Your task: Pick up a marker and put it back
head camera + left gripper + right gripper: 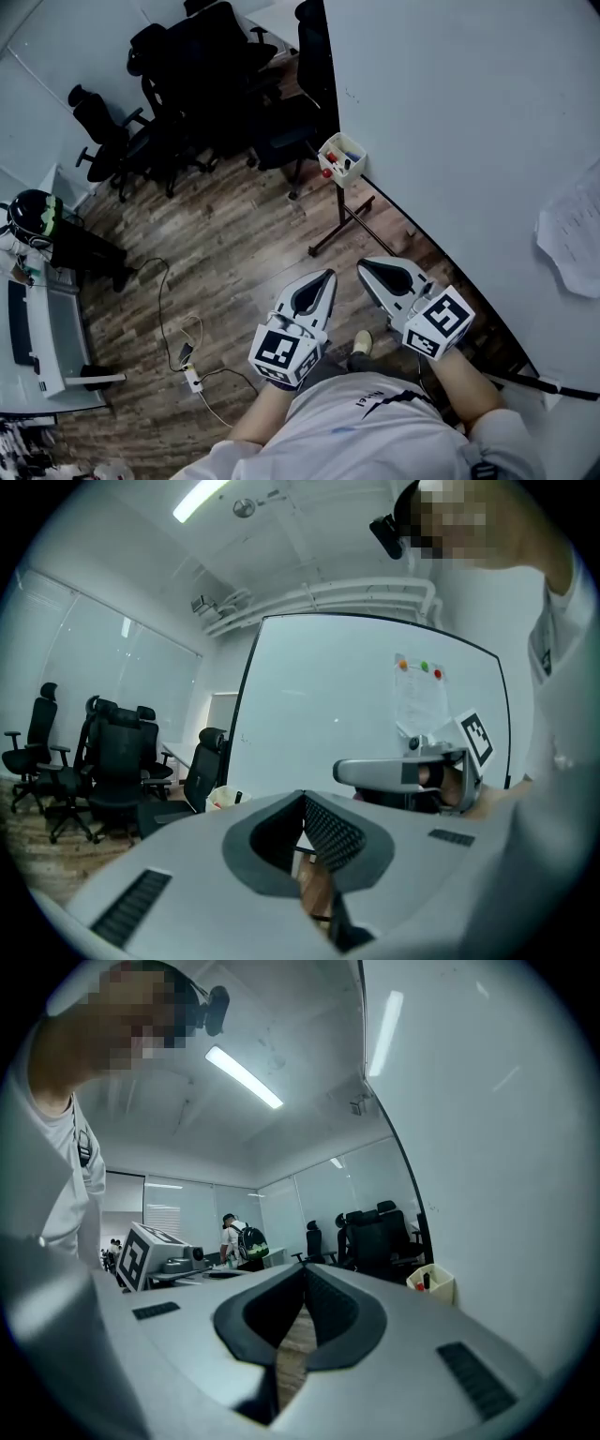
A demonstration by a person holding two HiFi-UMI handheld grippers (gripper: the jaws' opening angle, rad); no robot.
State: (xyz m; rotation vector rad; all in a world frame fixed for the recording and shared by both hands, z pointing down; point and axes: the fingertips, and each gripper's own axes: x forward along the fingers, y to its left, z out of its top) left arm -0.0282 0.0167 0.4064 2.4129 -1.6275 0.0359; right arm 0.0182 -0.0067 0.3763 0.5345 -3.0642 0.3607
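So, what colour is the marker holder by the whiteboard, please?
The marker holder is cream, clearest in the head view.

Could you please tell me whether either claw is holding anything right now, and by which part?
Nothing is held: the left claw and the right claw are both shut and empty.

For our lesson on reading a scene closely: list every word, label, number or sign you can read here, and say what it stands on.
No text here can be read.
Print on the person's white shirt: too small and blurred.
Sheet of paper on the whiteboard: print too faint.
Square patterns on the left cube and right cube: codes, no letters or numbers.
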